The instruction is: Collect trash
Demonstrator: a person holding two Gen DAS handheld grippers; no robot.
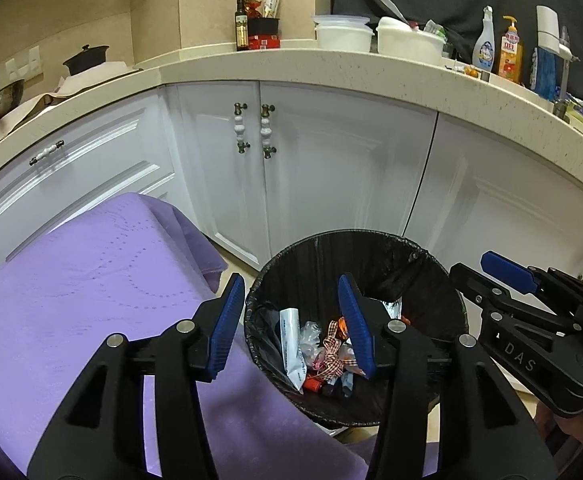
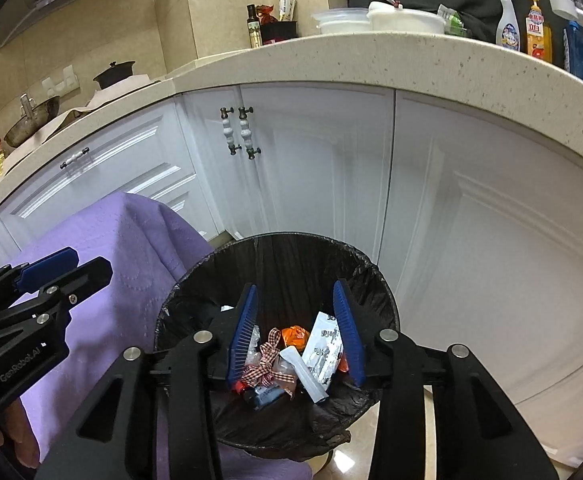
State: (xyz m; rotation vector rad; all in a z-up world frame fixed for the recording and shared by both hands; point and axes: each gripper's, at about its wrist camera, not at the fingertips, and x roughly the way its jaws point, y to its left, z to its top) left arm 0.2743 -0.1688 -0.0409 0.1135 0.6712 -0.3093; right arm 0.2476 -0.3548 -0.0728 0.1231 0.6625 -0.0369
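- Our left claw stands with its blue ribbed pads parted and nothing gripped between them; one pad hangs over the purple quilted cloth, the other over the bin's mouth.
- Our right claw is likewise parted and grips nothing, both pads hanging over the open mouth of the round bin lined with a black plastic bag.
- No earlier picture is given, so we speak only of how the pads stand.
- The trash lies at the bottom of the bin, below and between the right claw's pads: a red-and-white checked ribbon, an orange crumpled wrapper, a white printed packet, a white flat tube and a small blue item.
- From the left wrist view the same heap sits just inside the left claw's inner pad, with the white tube to the left of the ribbon.
- In the left wrist view the right claw reaches in from the right, at the bin's far right rim; in the right wrist view the left claw comes in from the left, over the purple cloth.
- Beyond both claws stand white panelled cabinet doors with pale beaded handles.
- Above them runs a speckled beige counter with white plastic tubs, a dark glass bottle, a white spray bottle and an orange pump bottle.
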